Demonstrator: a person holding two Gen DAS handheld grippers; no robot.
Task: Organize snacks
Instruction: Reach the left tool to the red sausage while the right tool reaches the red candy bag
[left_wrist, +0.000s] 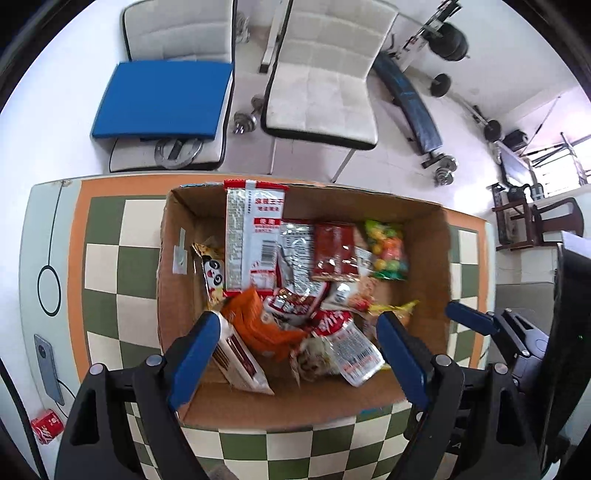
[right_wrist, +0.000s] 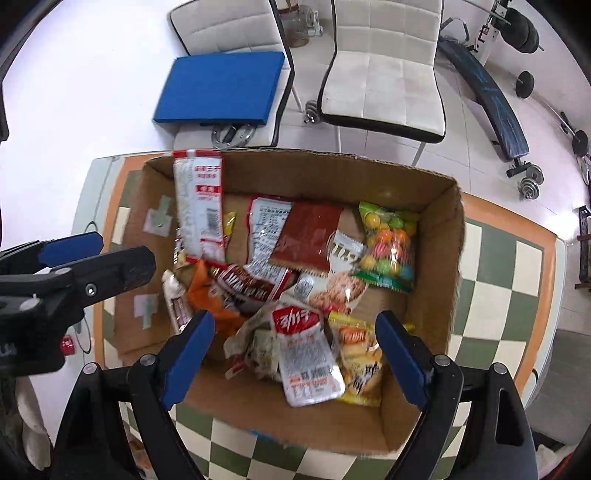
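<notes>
I am holding the left gripper (left_wrist: 295, 332) and right gripper (right_wrist: 295, 332) wide apart, gripping nothing, above the cardboard box (right_wrist: 432, 258) of snack packets (right_wrist: 310, 236) sitting on the bench (right_wrist: 513, 280).

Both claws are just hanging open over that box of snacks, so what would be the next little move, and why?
Probably lower the right gripper onto the white-and-red packet. Both the right and the left gripper are open and empty, and that packet lies on top of the pile in the cardboard box, between the right fingers.

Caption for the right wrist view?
Open hand-held gripper above a cardboard box of snack packets on a checkered table.
</notes>
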